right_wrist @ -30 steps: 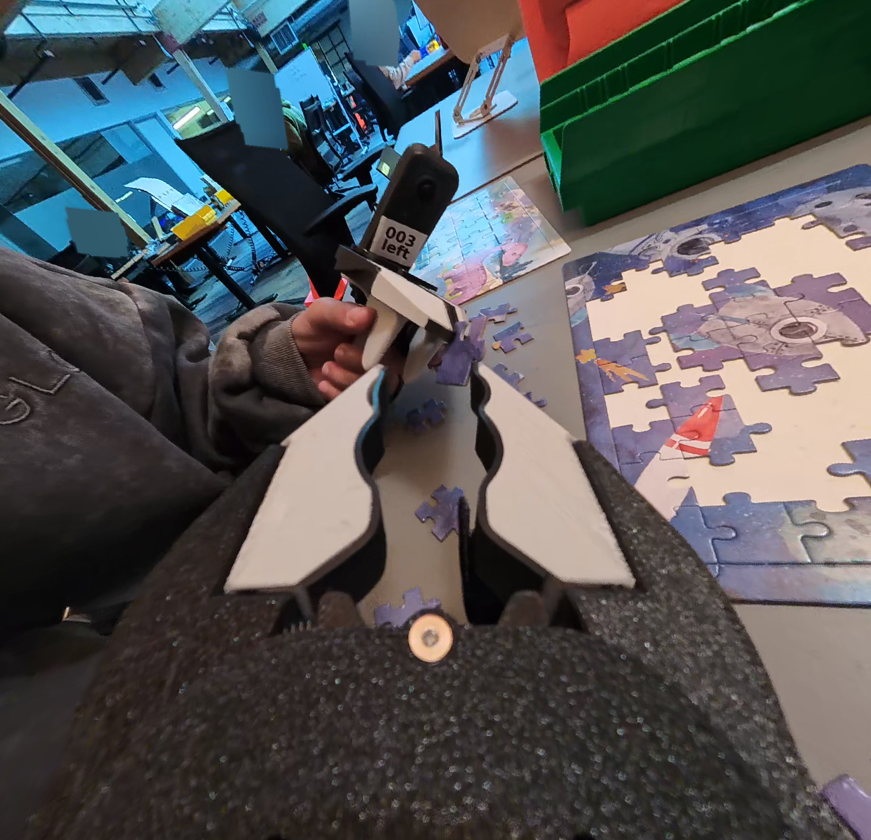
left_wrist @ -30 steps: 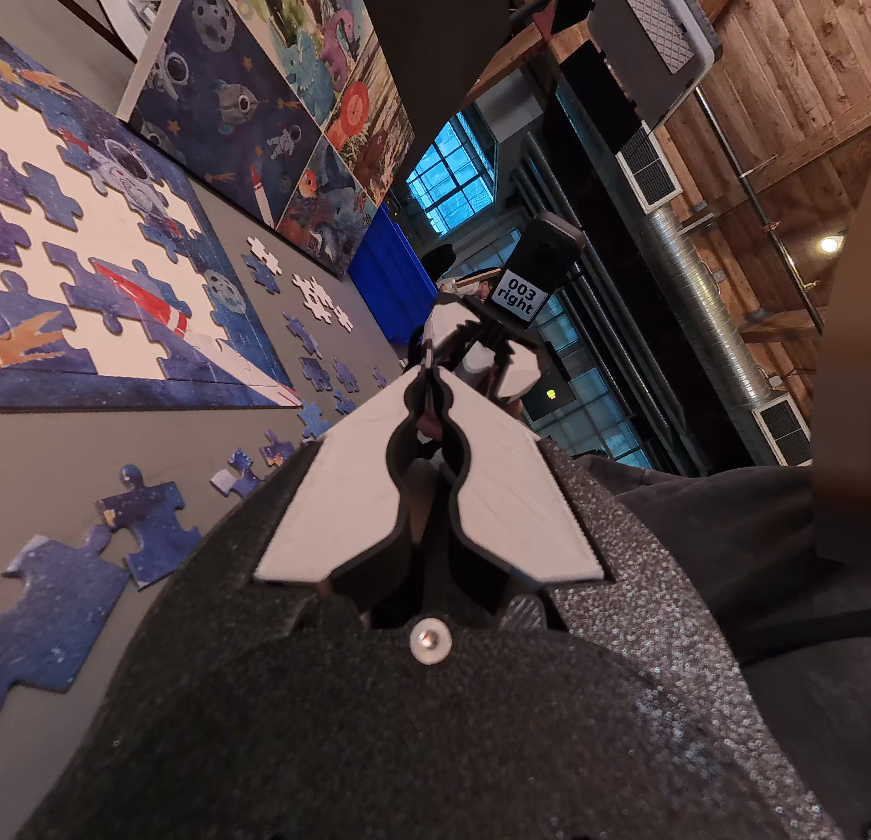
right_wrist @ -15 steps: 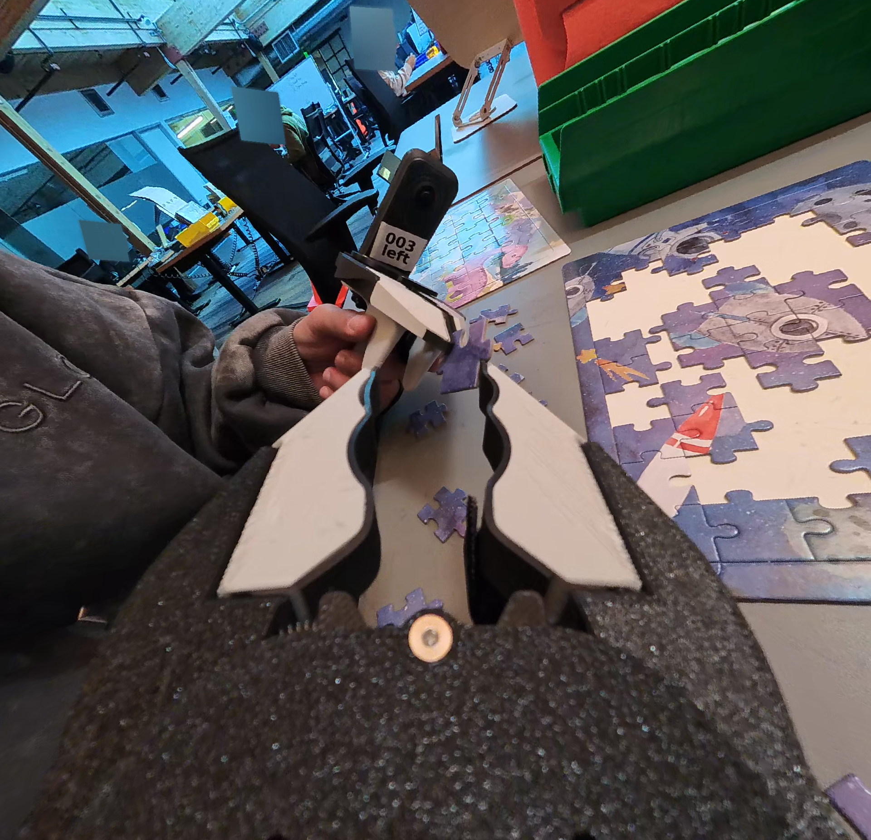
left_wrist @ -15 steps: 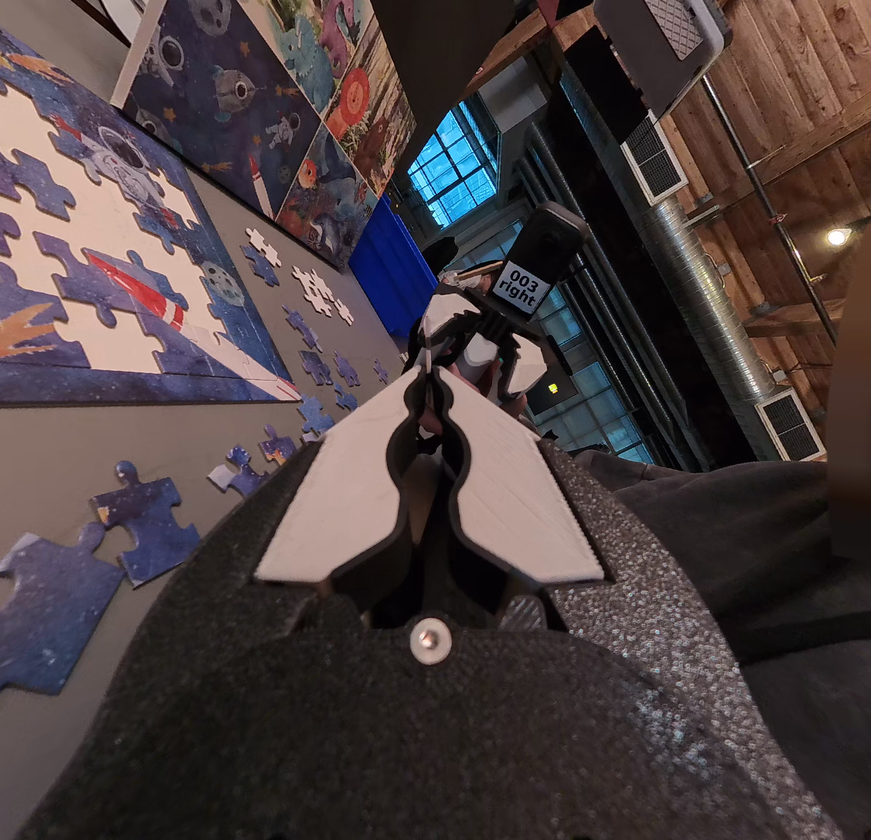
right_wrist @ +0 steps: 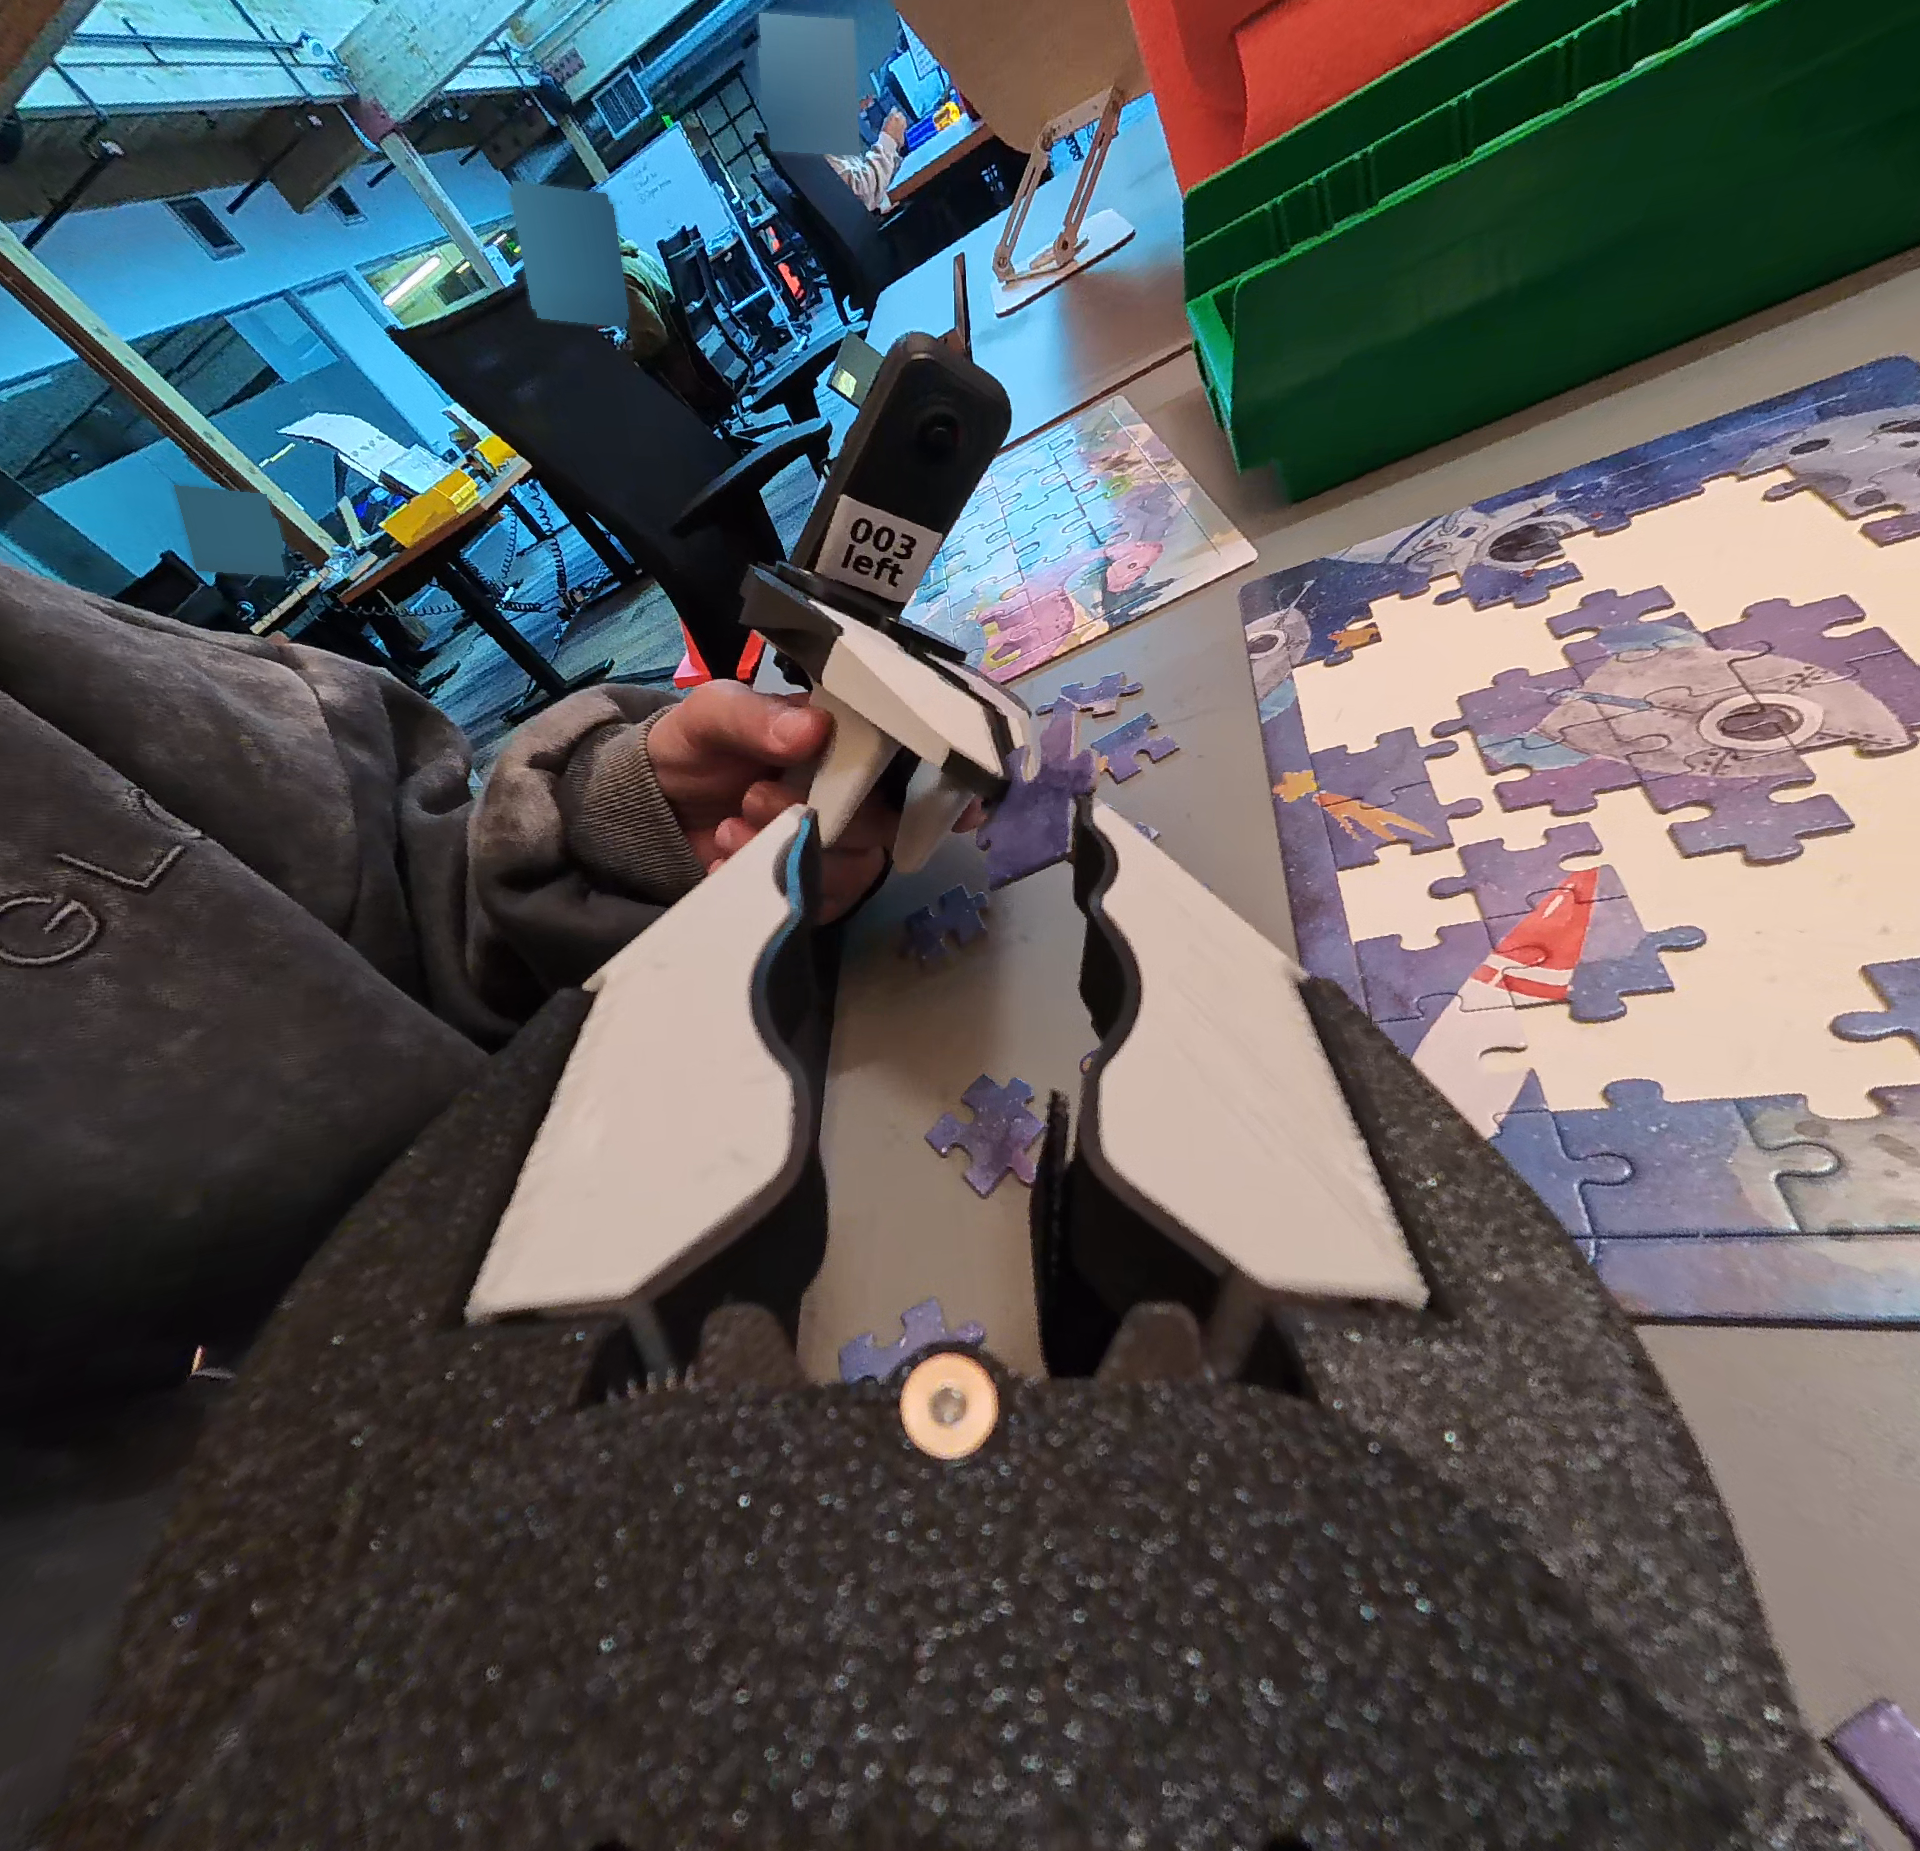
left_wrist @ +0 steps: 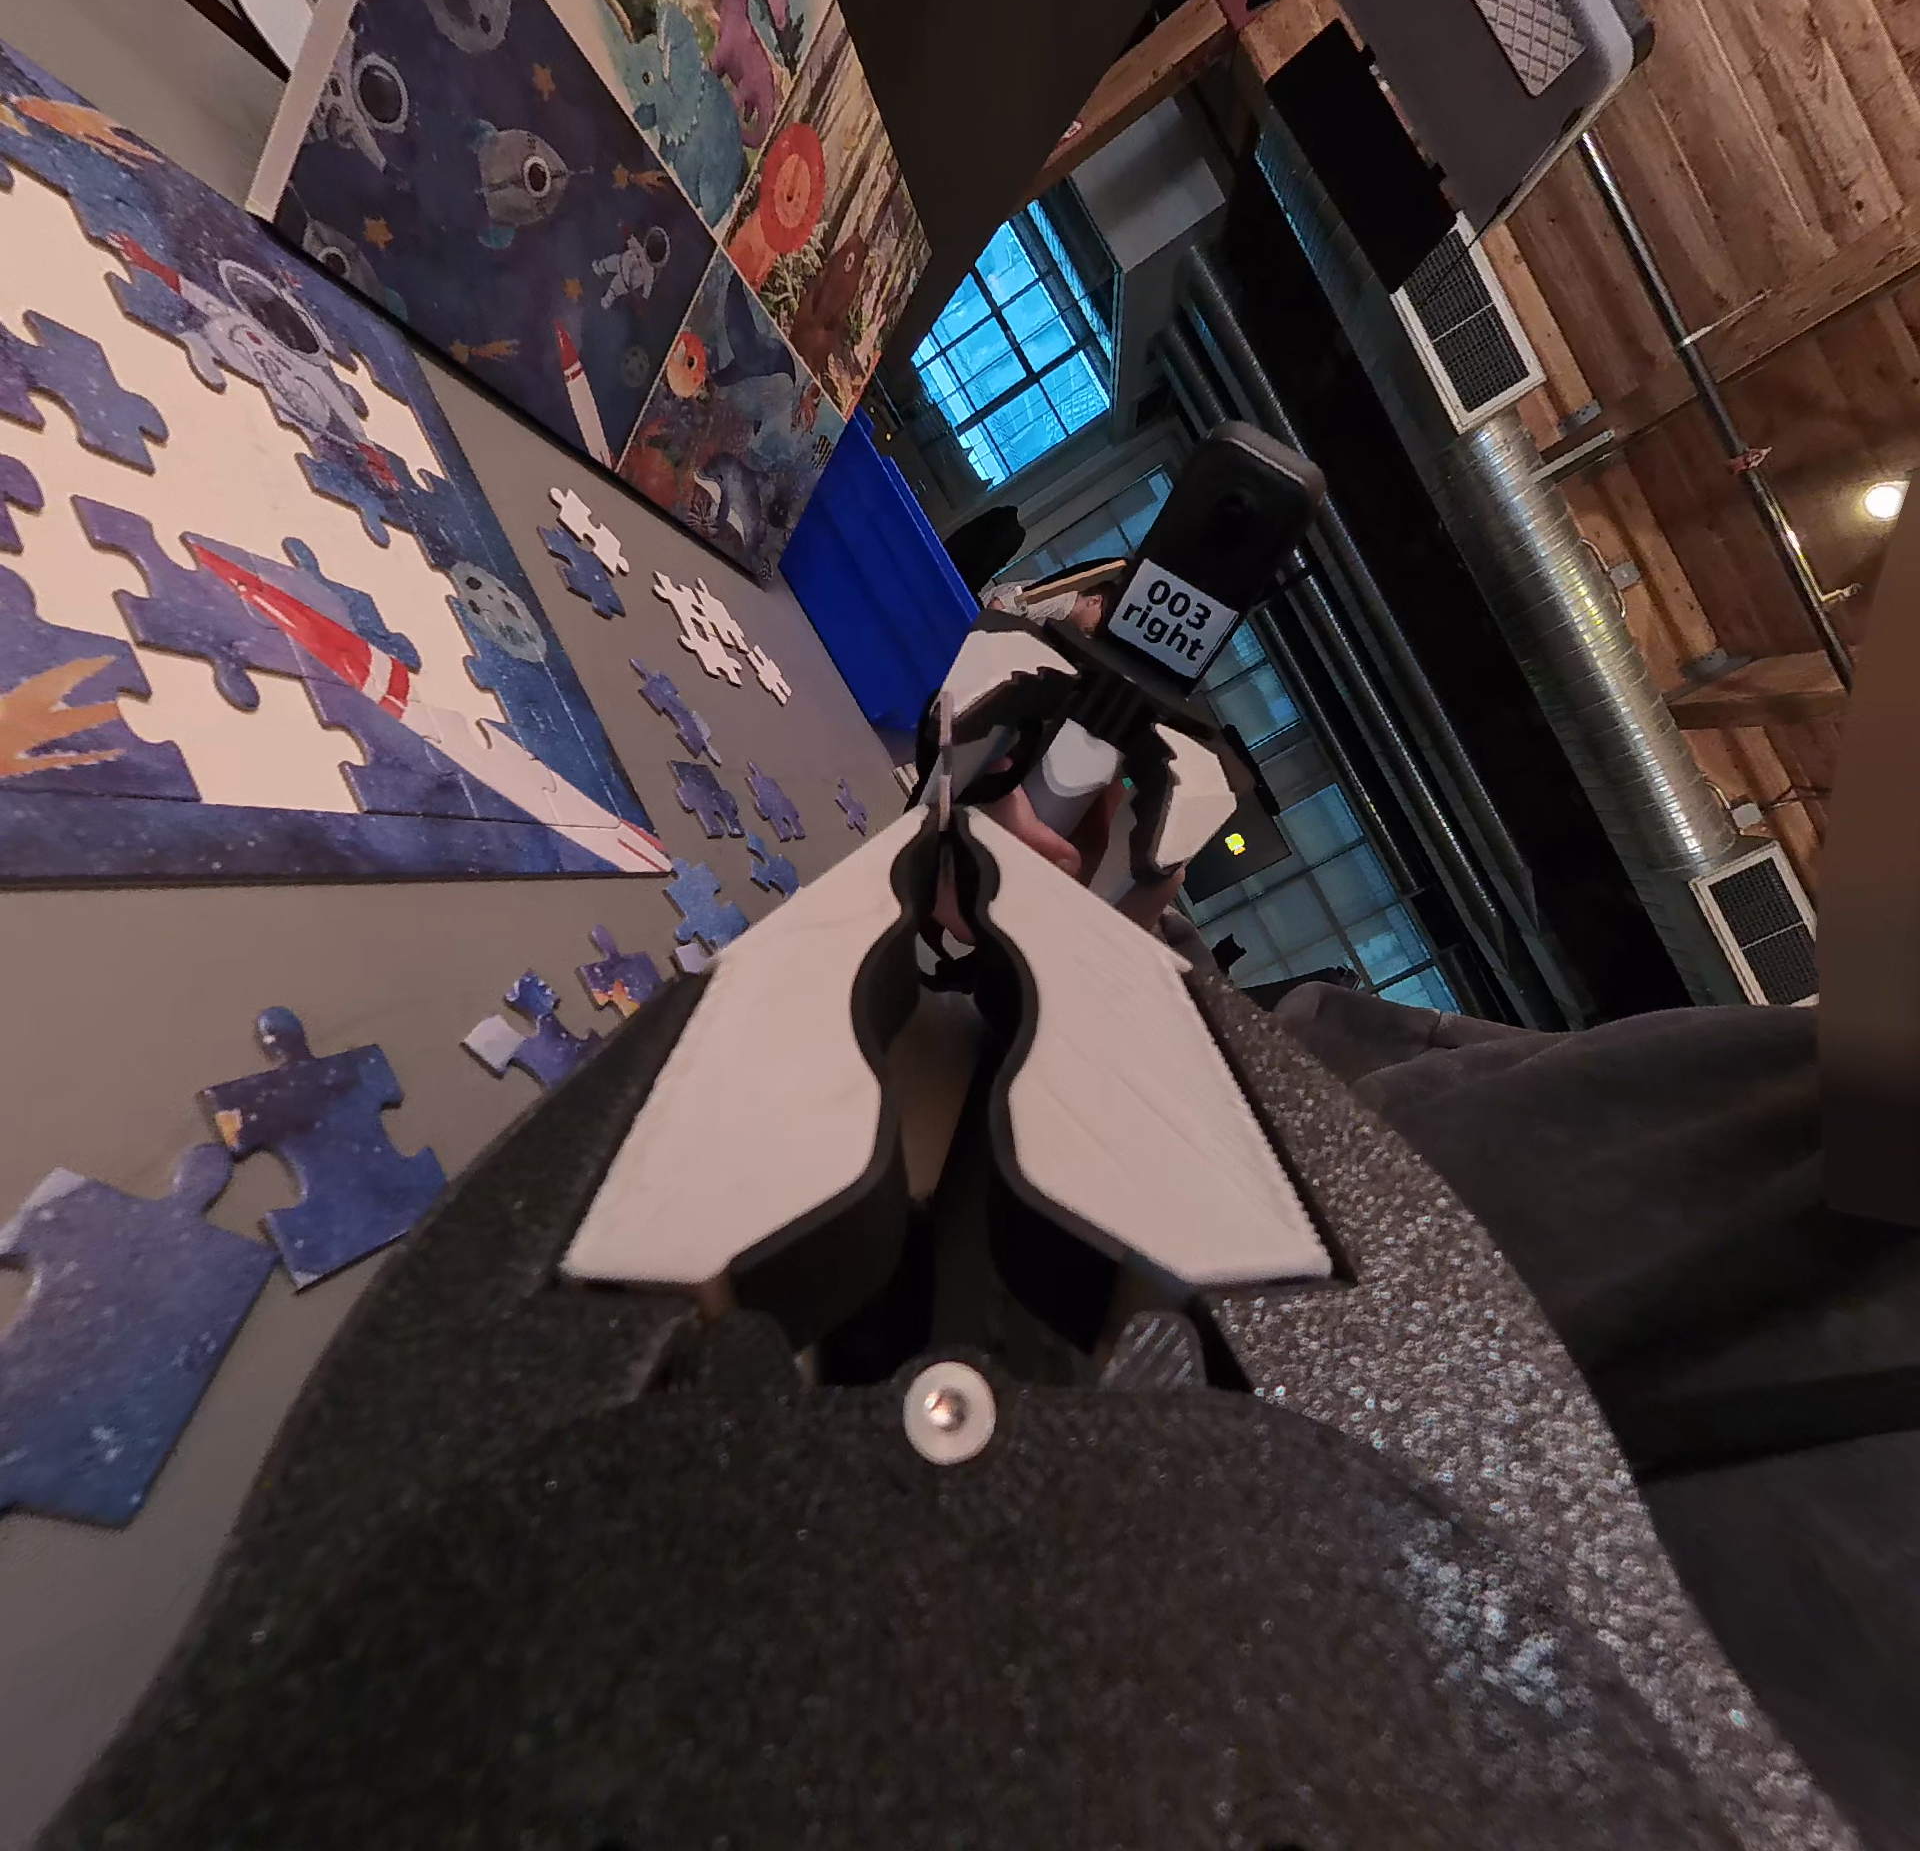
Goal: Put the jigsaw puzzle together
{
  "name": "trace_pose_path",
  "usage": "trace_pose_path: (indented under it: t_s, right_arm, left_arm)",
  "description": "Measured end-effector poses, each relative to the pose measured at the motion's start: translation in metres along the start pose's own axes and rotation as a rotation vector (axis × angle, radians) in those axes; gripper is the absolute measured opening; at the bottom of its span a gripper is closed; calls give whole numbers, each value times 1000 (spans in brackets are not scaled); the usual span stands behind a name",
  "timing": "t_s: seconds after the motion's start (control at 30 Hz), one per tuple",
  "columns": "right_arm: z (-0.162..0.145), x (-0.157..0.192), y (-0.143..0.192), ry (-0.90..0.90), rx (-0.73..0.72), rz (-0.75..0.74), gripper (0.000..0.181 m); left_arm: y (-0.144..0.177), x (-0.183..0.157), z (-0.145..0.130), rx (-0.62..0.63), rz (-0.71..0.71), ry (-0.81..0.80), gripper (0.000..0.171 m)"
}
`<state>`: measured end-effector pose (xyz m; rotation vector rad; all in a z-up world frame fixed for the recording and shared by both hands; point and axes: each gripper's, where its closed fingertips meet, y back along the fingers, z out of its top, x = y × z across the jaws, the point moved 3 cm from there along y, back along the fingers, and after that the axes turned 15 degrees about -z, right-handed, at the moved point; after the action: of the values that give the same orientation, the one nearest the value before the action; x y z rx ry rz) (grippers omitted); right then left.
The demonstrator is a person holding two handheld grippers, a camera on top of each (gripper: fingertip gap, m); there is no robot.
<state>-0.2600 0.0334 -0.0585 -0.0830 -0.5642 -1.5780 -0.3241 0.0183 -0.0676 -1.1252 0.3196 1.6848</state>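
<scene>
Two grippers meet above the table [right_wrist: 1164, 679]: the left gripper [right_wrist: 1013, 762] pinches a purple puzzle piece [right_wrist: 1039, 799], the right gripper [right_wrist: 940, 835] gapes wide, unfinished puzzle [right_wrist: 1662, 866] at three o'clock.

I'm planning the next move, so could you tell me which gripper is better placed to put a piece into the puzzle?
Left. The left gripper is shut on a puzzle piece, held up off the table. The right gripper is open and empty, fingers on either side of that piece. The puzzle board lies beside both.
</scene>
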Motion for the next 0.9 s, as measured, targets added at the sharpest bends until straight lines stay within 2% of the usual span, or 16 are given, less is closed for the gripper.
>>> trace_pose_path:
  t_s: [0.27, 0.4, 0.5, 0.6, 0.67, 0.7, 0.8, 0.9]
  right_arm:
    - [-2, -1, 0, -17, 6, 7, 49]
    - [-2, -10, 0, 27, 18, -59, 39]
    - [-3, -30, 3, 92, 27, -209, 37]
    - [-3, -42, 8, 115, 46, -288, 31]
    - [-2, -43, 9, 84, 52, -297, 31]
    - [-1, -43, 9, 66, 51, -294, 31]
    - [-1, -42, 9, 39, 48, -282, 30]
    - [-3, -44, 9, 38, 62, -288, 30]
  left_arm:
    - [1, 1, 1, -5, 5, 2, 1]
    - [5, 4, 5, -27, 45, -20, 1]
    - [30, 3, 20, -31, 198, -95, 1]
    - [85, -2, 49, -17, 502, -207, 1]
    - [116, -3, 57, 21, 645, -209, 1]
    - [125, -3, 55, 53, 669, -189, 1]
    - [134, 1, 35, 178, 639, -85, 1]
    - [129, 2, 14, 296, 556, -28, 2]
